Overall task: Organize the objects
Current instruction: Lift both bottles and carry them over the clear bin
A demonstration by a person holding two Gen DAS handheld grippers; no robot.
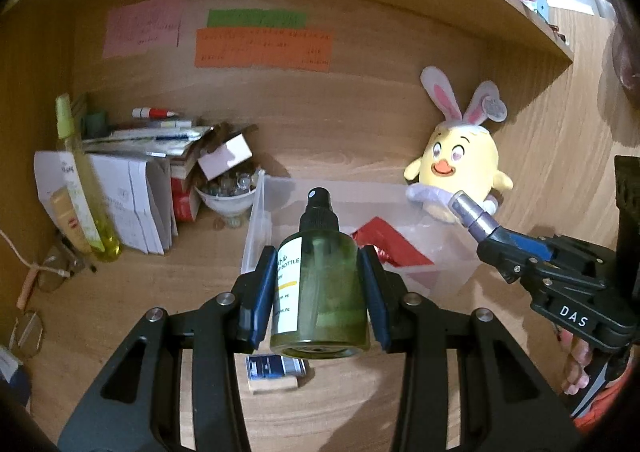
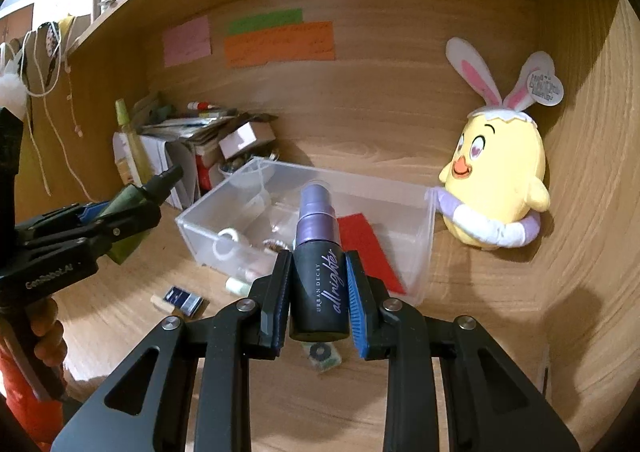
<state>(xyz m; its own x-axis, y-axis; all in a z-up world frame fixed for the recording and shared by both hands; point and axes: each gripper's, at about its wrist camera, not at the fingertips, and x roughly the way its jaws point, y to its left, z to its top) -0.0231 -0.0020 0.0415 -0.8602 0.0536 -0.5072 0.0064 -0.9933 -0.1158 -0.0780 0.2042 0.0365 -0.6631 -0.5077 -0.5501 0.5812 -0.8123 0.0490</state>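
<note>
Bottles are held one per gripper above the wooden desk [image 2: 460,332]: a translucent green spray bottle with black pump [image 1: 320,284] is clamped between the pads of the left gripper [image 1: 318,292], and a black-and-purple setting-spray bottle [image 2: 318,276] is clamped by the right gripper [image 2: 318,292]. Just beyond both, a clear plastic bin [image 2: 424,252] containing a red card [image 2: 372,252] is seen, with a yellow chick plush wearing rabbit ears [image 2: 496,179] beside its far right corner.
</note>
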